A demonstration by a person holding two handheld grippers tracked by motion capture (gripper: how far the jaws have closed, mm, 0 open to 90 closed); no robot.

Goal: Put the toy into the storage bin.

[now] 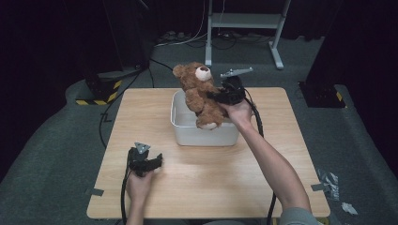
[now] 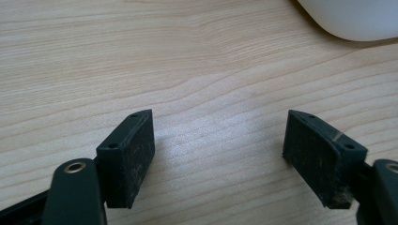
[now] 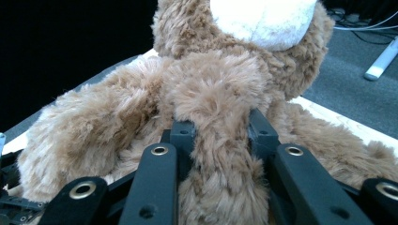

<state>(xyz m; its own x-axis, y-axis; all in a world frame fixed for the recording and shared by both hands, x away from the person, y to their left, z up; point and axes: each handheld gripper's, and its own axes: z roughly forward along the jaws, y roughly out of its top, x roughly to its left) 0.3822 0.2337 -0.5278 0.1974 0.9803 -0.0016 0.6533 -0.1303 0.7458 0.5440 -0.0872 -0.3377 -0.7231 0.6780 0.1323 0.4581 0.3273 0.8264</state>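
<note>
Two grippers noted: your right gripper (image 1: pixel 217 97) is clamped on the teddy bear's (image 1: pixel 201 93) limb above the white bin (image 1: pixel 180 126); your left gripper (image 1: pixel 157 161), jaws apart, rests near-left on the counter (image 1: pixel 263 159).

Right gripper (image 1: pixel 217 96), upper centre of the high view: jaws clamped on a limb of the brown teddy bear (image 1: pixel 199 93), right arm extended from lower right. Left gripper (image 1: pixel 157 161), lower left of centre: jaws spread wide, nothing between them, hand low.
</note>
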